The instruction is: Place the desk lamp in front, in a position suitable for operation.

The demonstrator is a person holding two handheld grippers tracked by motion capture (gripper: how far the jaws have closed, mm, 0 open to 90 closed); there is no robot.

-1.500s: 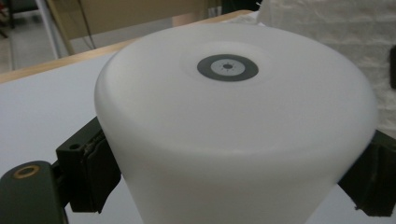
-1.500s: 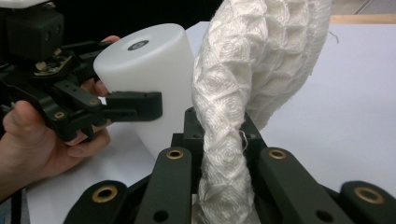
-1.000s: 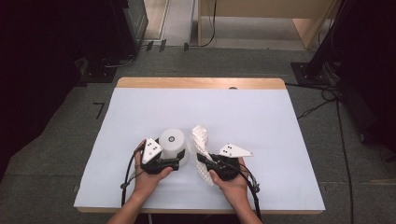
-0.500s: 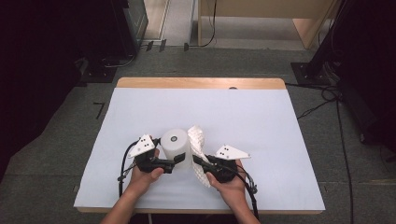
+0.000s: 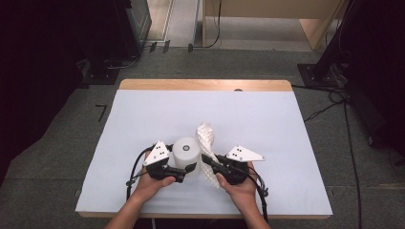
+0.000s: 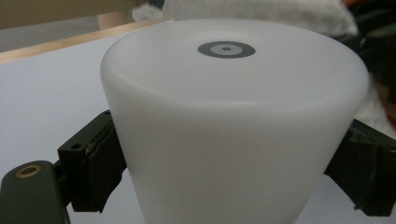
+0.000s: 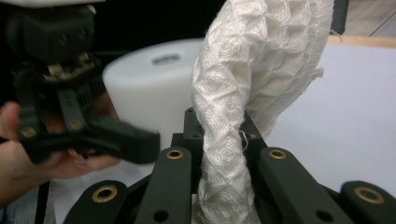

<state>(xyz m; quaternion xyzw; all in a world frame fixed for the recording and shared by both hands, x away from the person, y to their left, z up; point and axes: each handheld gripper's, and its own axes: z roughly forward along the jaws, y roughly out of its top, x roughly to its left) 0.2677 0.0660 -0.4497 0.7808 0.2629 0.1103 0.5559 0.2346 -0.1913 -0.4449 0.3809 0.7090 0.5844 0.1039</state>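
Near the table's [image 5: 143, 119] front edge, the left gripper [image 5: 187, 169] clamps the white plastic cup [image 5: 186, 149] by its smooth, likely slippery sides, while at its 3 o'clock the right gripper [image 7: 219, 154] pinches the soft, limp cloth [image 7: 252, 70] (best held mid-fold).

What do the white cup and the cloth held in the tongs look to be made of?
White cup: probably frosted, translucent plastic; smooth matte wall, soft glow, small grey moulding mark on its upturned base. Cloth: a woven textile, likely cotton; raised waffle-like diamond pattern, loose threads at the edge.
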